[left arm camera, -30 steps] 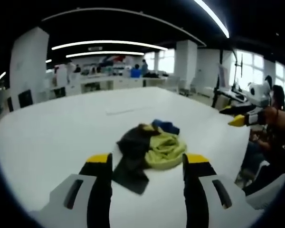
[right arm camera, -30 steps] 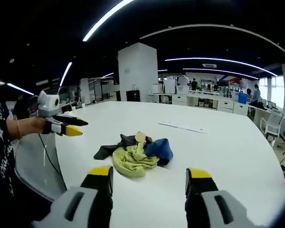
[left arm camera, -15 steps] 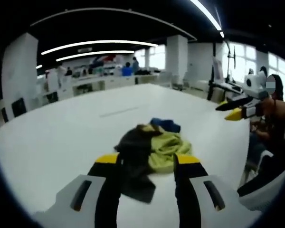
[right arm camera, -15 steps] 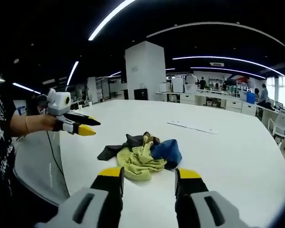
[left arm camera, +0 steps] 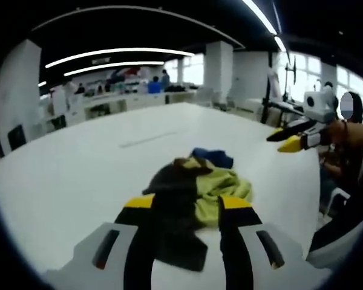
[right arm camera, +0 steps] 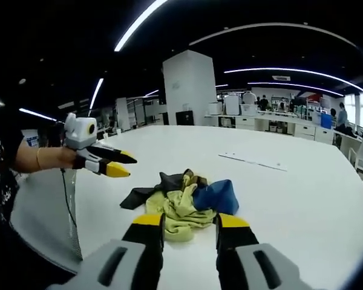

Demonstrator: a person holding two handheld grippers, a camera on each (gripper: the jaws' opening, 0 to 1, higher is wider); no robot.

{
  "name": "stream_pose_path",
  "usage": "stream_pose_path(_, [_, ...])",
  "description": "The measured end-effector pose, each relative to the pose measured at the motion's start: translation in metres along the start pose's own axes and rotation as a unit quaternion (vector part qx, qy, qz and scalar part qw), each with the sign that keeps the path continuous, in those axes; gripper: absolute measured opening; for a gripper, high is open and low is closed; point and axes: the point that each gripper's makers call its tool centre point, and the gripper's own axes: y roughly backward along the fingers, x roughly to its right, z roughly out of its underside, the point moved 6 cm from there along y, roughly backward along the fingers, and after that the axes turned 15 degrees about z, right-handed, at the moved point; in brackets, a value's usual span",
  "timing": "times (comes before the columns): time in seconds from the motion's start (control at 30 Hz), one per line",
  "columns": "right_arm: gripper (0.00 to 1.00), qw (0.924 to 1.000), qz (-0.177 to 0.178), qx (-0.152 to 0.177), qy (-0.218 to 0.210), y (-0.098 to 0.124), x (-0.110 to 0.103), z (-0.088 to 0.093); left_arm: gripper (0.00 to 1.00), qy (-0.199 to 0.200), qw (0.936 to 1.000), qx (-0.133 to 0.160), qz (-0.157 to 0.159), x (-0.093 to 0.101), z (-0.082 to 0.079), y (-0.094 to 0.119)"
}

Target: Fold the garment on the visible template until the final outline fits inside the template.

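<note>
A crumpled pile of garments lies on the white table (left arm camera: pixel 60 169): a black piece (left arm camera: pixel 172 193), a yellow-green piece (left arm camera: pixel 221 184) and a blue piece (left arm camera: pixel 213 157). My left gripper (left arm camera: pixel 187 202) hovers just before the pile, its jaws open with the black cloth showing in the gap beyond them. In the right gripper view the same pile shows the yellow-green piece (right arm camera: pixel 178 208), the blue piece (right arm camera: pixel 216 196) and the black piece (right arm camera: pixel 146 194). My right gripper (right arm camera: pixel 190 220) stands open close to it. Each gripper also appears in the other's view, the right gripper (left arm camera: pixel 290 138) and the left gripper (right arm camera: pixel 109 163), both held in the air by a hand.
A thin pale strip (left arm camera: pixel 148 139) lies on the table beyond the pile, also seen as the strip (right arm camera: pixel 254 161). The table edge (right arm camera: pixel 72 205) curves near the person's body. Desks, a white pillar (right arm camera: pixel 190 90) and people stand far behind.
Both cameras have come closer to the pile. The jaws of both grippers have narrowed but still stand apart. The pile itself has not moved.
</note>
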Motion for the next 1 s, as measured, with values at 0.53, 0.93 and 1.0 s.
stream_pose_path(0.53, [0.17,0.999,-0.029,-0.022,0.027,-0.048,0.002,0.006,0.27,0.009,0.9996,-0.015,0.024,-0.029,0.005,-0.031])
stream_pose_path(0.93, [0.09,0.9969,-0.053,-0.04,0.043,-0.076,0.0,0.009,0.21,-0.009,0.999,-0.034,0.027,-0.053,0.011,-0.049])
stream_pose_path(1.0, [0.09,0.9963,-0.054,-0.045,0.05,-0.081,0.0,0.011,0.17,-0.016,0.9985,-0.045,0.029,-0.055,0.015,-0.052])
